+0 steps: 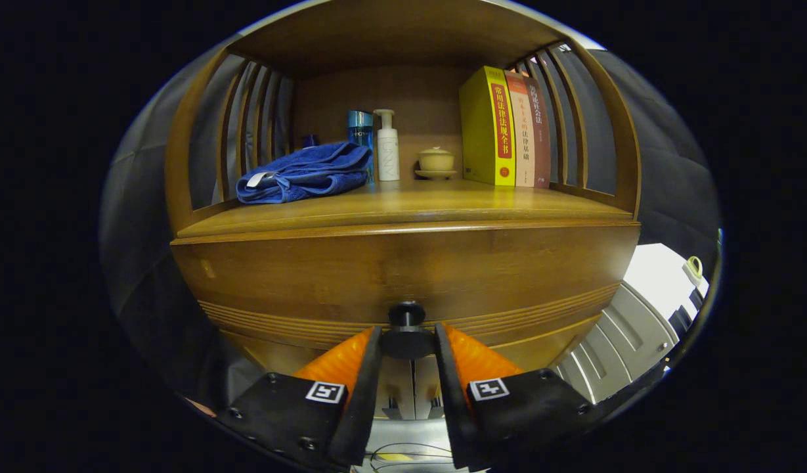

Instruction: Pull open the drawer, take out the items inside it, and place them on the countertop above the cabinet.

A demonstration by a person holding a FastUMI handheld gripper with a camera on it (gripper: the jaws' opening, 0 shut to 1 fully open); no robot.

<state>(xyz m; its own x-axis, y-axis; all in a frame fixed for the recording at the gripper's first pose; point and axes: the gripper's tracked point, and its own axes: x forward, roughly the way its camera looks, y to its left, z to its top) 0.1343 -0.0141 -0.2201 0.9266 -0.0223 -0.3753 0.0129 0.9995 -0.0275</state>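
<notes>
Gripper view: the gripper is level with the front of a wooden cabinet, and its two fingers are closed against either side of the dark round knob on the drawer. The knob sits between the fingertips, at the lower centre of the drawer front, which carries grooved banding along its lower edge. Whether the drawer is pulled out at all cannot be told from this angle, and its contents are hidden. Directly above the drawer lies the countertop, a polished wooden surface enclosed by slatted side rails and a solid back panel. On it, from left to right, are a folded blue towel, a blue bottle, a white pump bottle, a small lidded cup on a saucer, and three upright books against the right rail. Beyond the cabinet's right side, pale panelled flooring is visible.
</notes>
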